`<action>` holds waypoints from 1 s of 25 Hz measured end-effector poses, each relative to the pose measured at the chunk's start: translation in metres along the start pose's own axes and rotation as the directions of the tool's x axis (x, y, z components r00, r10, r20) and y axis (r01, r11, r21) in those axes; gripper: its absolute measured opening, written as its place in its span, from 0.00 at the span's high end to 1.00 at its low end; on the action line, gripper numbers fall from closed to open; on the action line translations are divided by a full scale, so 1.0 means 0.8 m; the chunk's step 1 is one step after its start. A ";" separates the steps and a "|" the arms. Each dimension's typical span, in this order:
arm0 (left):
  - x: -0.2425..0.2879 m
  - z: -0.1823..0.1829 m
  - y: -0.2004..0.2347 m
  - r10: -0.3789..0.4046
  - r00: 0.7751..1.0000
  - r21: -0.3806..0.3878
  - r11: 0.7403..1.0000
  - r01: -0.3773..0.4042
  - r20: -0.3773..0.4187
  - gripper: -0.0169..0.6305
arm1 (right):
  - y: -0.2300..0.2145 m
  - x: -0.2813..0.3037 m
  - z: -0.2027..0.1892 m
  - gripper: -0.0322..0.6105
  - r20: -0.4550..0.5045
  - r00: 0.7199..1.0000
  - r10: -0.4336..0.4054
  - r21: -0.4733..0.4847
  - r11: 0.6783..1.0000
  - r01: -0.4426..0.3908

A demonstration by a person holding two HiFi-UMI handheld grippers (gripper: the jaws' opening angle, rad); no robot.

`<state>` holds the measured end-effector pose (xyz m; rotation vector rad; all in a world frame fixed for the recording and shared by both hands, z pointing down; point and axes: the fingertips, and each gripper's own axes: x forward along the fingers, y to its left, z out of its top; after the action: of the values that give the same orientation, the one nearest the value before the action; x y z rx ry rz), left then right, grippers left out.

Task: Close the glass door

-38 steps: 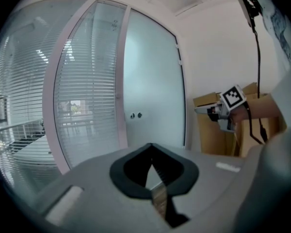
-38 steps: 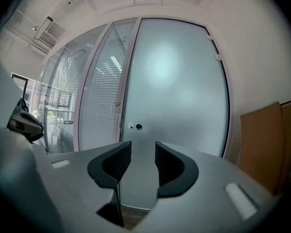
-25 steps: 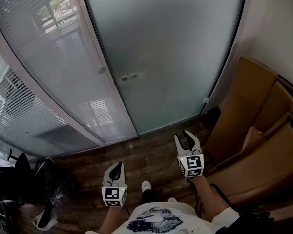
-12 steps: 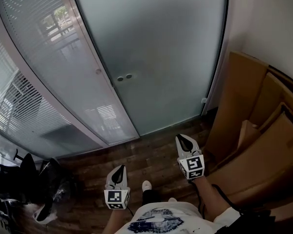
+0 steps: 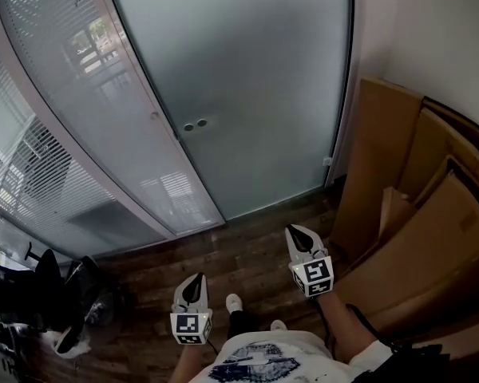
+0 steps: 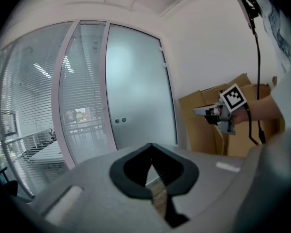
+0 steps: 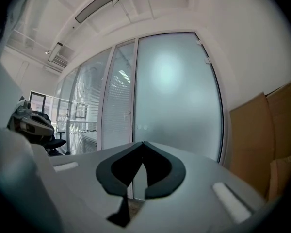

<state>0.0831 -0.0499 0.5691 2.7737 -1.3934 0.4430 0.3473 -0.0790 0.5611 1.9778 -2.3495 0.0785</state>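
Note:
The frosted glass door (image 5: 247, 78) spans from the pale frame post on its left to the white wall on its right, with two small round fittings (image 5: 195, 124) near its left edge. It also fills the middle of the left gripper view (image 6: 136, 81) and the right gripper view (image 7: 177, 91). My left gripper (image 5: 193, 287) is low over the wooden floor, shut and empty (image 6: 152, 145). My right gripper (image 5: 298, 238) is farther forward; its jaws have just been closing and now meet with nothing between them (image 7: 143, 143). Neither gripper touches the door.
Large cardboard sheets (image 5: 399, 182) lean against the right wall. A glass partition with blinds (image 5: 56, 118) runs along the left. An office chair and bags (image 5: 32, 294) stand at the lower left. Dark wooden floor (image 5: 247, 254) lies between me and the door.
The right gripper's fingers were spread and now meet. Both grippers have drifted back from the door, and the view has shifted so more cardboard shows on the right.

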 end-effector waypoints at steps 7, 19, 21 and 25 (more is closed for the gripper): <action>-0.011 0.010 -0.019 0.006 1.000 0.019 1.000 -0.006 -0.004 0.97 | 0.003 -0.022 -0.012 0.94 -0.019 0.999 0.036 0.023 0.999 -0.036; -0.029 -0.003 -0.019 0.001 1.000 0.020 1.000 -0.001 -0.027 0.97 | 0.037 -0.035 -0.033 0.94 -0.060 0.994 0.086 0.048 0.995 -0.084; -0.036 -0.010 -0.015 -0.003 0.999 0.012 1.000 0.003 -0.038 0.97 | 0.050 -0.033 -0.034 0.94 -0.068 0.993 0.096 0.049 0.995 -0.092; -0.058 -0.023 0.006 0.002 0.999 0.012 1.000 -0.002 -0.040 0.97 | 0.085 -0.027 -0.030 0.94 -0.073 0.991 0.115 0.040 0.993 -0.112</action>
<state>0.0490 -0.0142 0.5744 2.7569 -1.3897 0.5051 0.2848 -0.0445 0.5839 1.8206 -2.4271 0.1985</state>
